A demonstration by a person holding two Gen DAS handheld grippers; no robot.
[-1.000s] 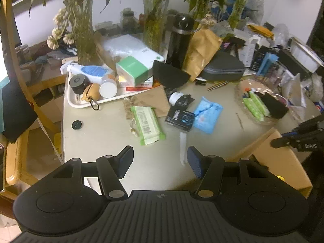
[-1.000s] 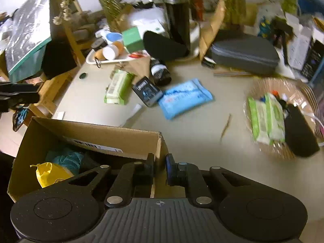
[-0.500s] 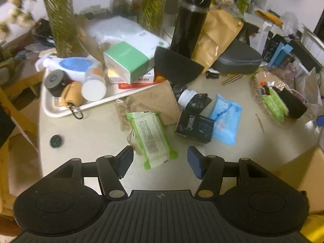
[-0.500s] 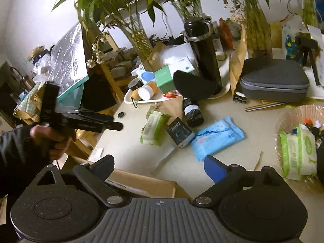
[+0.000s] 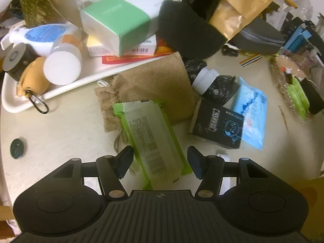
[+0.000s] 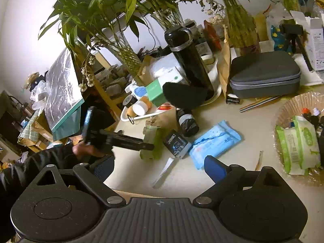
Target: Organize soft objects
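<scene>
left gripper (image 5: 160,163): jaws half spread, over the near end of the green pack; pads on either side of it, a gap showing at each, nothing pinched
right gripper (image 6: 159,167): jaws spread wide, empty, above the table (image 6: 232,174) edge
box (image 6: 123,193): only a cardboard rim shows just past the right gripper body
hand (image 6: 85,151): dark sleeve, holds the left gripper from the left side in the right wrist view
green pack (image 5: 152,141): flat on the table, label side up, far end lying on the burlap pouch
burlap pouch (image 5: 149,81): under the pack, reaching back to the tray
black box (image 5: 217,123): right of the pack, overlapping the blue pack
blue pack (image 5: 252,111): flat on the table, right of the black box
tray (image 5: 12,103): white, far left, holds bottles and a green-and-white carton
basket (image 6: 289,107): far right, holds two more green packs
flask (image 6: 188,60): black, upright at the back, among the plants
</scene>
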